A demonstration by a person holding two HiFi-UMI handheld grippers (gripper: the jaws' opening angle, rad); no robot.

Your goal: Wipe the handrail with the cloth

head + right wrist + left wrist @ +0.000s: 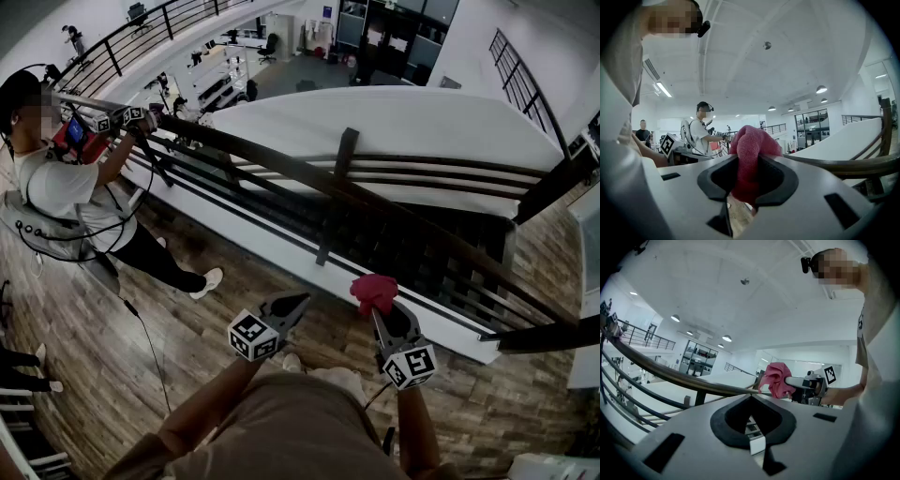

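A dark wooden handrail point(281, 159) runs from the upper left to the right across the head view, above black lower rails. My right gripper point(378, 305) is shut on a bunched red cloth point(374, 289), held just short of the railing on my side. In the right gripper view the cloth point(752, 145) bulges out between the jaws, with the handrail point(843, 166) to its right. My left gripper point(298, 302) is shut with nothing in it, beside the right one. The left gripper view shows the cloth point(776, 378) close to the handrail point(670, 373).
Another person point(56, 187) stands at the left by the same handrail, holding grippers point(122, 117) on it. A rail post point(335, 197) stands ahead of my left gripper. Beyond the rail are a white sloping wall point(394, 122) and a drop to a lower floor. I stand on wood flooring point(112, 375).
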